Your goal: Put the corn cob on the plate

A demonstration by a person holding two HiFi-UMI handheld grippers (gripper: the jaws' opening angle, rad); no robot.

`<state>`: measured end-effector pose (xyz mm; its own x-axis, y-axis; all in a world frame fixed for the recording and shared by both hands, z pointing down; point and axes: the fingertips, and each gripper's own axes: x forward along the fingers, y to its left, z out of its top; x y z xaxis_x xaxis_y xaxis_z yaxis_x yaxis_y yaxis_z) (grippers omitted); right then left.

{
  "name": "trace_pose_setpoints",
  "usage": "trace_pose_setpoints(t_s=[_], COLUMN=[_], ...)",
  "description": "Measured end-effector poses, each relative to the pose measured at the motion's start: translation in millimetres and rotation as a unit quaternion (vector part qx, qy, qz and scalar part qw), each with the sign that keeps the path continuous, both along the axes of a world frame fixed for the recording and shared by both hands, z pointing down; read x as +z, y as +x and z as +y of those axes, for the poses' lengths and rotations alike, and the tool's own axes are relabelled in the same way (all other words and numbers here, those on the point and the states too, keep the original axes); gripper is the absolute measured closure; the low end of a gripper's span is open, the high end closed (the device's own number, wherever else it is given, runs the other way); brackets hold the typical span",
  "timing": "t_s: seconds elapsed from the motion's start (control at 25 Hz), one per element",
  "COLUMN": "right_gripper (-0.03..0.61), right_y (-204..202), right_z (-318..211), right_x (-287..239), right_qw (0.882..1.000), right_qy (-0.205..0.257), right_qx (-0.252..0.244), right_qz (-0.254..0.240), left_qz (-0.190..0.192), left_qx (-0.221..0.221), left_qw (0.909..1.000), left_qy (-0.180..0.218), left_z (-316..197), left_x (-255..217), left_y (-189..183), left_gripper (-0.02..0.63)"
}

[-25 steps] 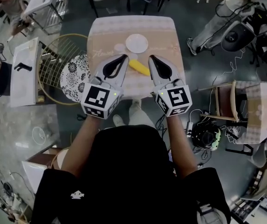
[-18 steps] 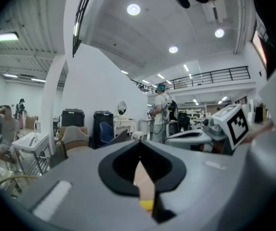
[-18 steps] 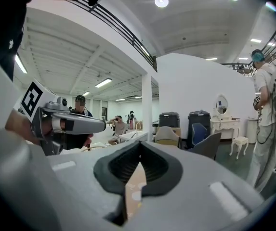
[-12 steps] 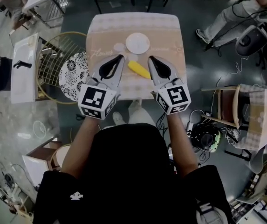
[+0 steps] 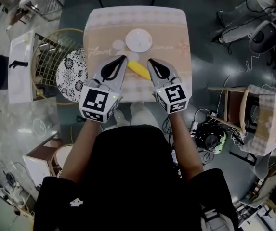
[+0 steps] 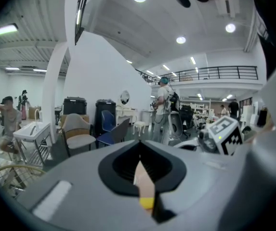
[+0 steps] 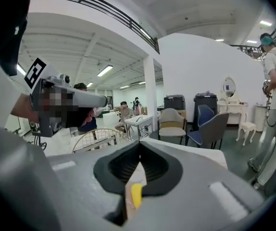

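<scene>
A yellow corn cob (image 5: pixel 138 70) lies slantwise on the beige tablecloth of the table (image 5: pixel 171 28), near its front edge. The round white plate (image 5: pixel 138 40) sits empty just beyond it. My left gripper (image 5: pixel 122 59) hovers to the cob's left and my right gripper (image 5: pixel 151 62) to its right, both shut with nothing held. In the left gripper view the left gripper (image 6: pixel 138 144) has its jaw tips meeting, with a sliver of the corn cob (image 6: pixel 146 203) showing below them. The right gripper (image 7: pixel 138 147) is likewise closed, and the corn cob (image 7: pixel 136 195) shows under its tips.
A round wire rack (image 5: pixel 53 57) and a black-and-white patterned disc (image 5: pixel 72 73) stand left of the table, with a white sink unit (image 5: pixel 19 66) beyond. A wooden chair (image 5: pixel 234 105) and cables lie to the right. People and chairs fill the room behind.
Both grippers have sunk toward the table on either side of the cob and stayed shut. The cob and plate have not moved on the cloth.
</scene>
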<state>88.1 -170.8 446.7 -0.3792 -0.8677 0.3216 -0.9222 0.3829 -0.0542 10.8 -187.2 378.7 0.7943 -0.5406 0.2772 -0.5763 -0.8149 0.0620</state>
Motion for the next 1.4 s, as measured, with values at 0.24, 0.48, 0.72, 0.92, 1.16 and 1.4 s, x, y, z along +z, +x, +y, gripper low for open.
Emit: trace_pose_setpoints(t_s=[0.24, 0.48, 0.72, 0.92, 1.16, 1.4], right_gripper=[0.577, 0.558, 0.462, 0.409, 0.331, 0.321], right_y=[-4, -13, -26, -30, -24, -31], right_z=[-8, -16, -18, -14, -5, -7], right_x=[50, 107, 147, 195, 241, 264], right_qw=[0.998, 0.990, 0.980, 0.967, 0.952, 0.945], right_qy=[-0.056, -0.116, -0.145, -0.194, -0.239, -0.257], right_qx=[-0.030, -0.067, -0.117, -0.139, -0.152, -0.158], right_qz=[0.005, 0.032, 0.063, 0.086, 0.114, 0.127], left_qz=[-0.006, -0.020, -0.040, -0.038, -0.050, -0.045], left_qx=[-0.017, -0.037, -0.049, -0.059, -0.079, -0.088], left_qw=[0.9995, 0.9984, 0.9971, 0.9961, 0.9936, 0.9917], left_qy=[-0.026, -0.037, -0.043, -0.054, -0.063, -0.082], left_z=[-11, -25, -33, -39, -47, -52], left_x=[14, 26, 38, 43, 52, 60], left_y=[-1, -8, -9, -7, -13, -19], left_gripper=[0.611, 0.611, 0.611, 0.611, 0.611, 0.611])
